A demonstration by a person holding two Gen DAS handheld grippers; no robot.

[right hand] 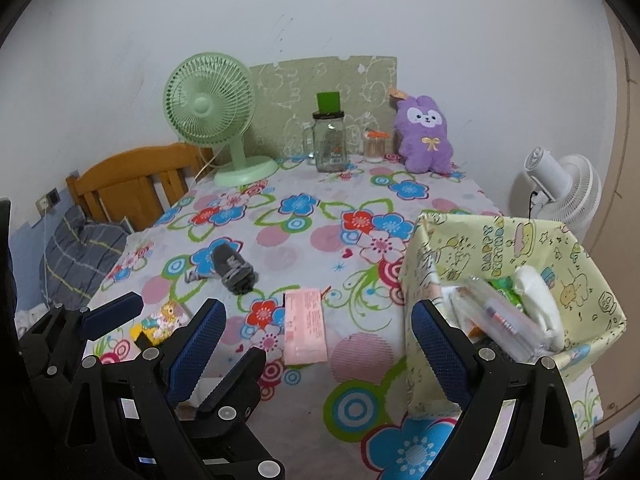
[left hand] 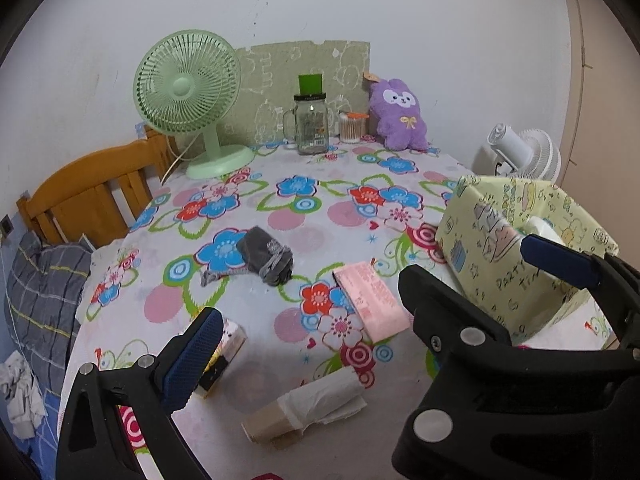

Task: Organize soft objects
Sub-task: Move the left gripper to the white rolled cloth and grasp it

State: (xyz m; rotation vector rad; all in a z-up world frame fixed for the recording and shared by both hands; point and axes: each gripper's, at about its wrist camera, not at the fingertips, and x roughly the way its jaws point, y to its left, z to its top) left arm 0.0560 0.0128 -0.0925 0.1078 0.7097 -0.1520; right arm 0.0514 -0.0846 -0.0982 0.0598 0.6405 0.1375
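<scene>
Covering the table, the flowered cloth (left hand: 320, 216) is carrying everything, and you are working beside the yellow patterned box (right hand: 440, 240) at its right edge. That box is already holding a white soft bundle (right hand: 536, 300). Left of the box, the pink packet (left hand: 372, 300) is lying flat; farther left the grey sock (left hand: 266, 256) is sitting crumpled. You are holding the left gripper (left hand: 312, 352) and right gripper (right hand: 320, 344) with jaws wide apart, gripping nothing.
</scene>
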